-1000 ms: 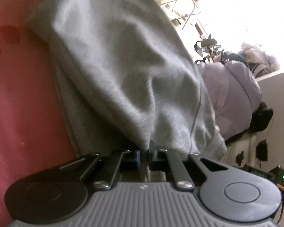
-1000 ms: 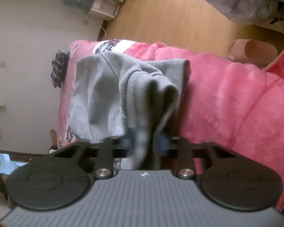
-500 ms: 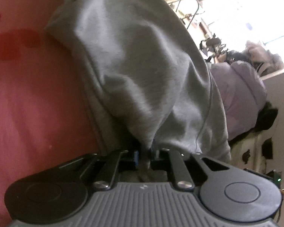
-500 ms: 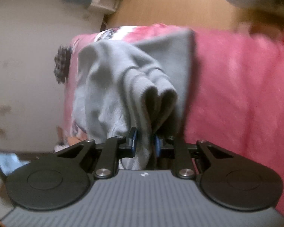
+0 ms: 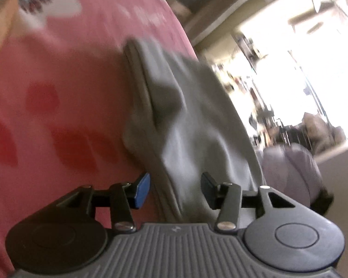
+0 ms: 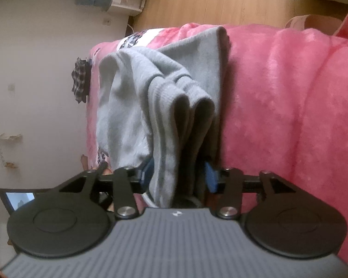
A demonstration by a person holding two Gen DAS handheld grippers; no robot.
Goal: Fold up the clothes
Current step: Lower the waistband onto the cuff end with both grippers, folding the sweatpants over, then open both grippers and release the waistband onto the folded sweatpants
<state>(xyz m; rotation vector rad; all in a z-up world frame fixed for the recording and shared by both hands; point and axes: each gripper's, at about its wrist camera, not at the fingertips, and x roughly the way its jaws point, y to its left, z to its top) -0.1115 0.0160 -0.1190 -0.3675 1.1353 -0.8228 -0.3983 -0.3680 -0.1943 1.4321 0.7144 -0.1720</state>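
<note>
On the pink blanket of the bed lies the grey garment, bunched. My left tool is opening, pads clear of the cloth between them. My right tool is opening too, ribbed folds still between its pads. No writing readable.

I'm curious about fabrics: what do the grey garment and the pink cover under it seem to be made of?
Grey garment: apparently a soft, matte cotton-like sweatshirt knit; its banded edge shows ribbing. Pink cover: seemingly plush fleece, with a fuzzy, slightly shiny pile.
</note>
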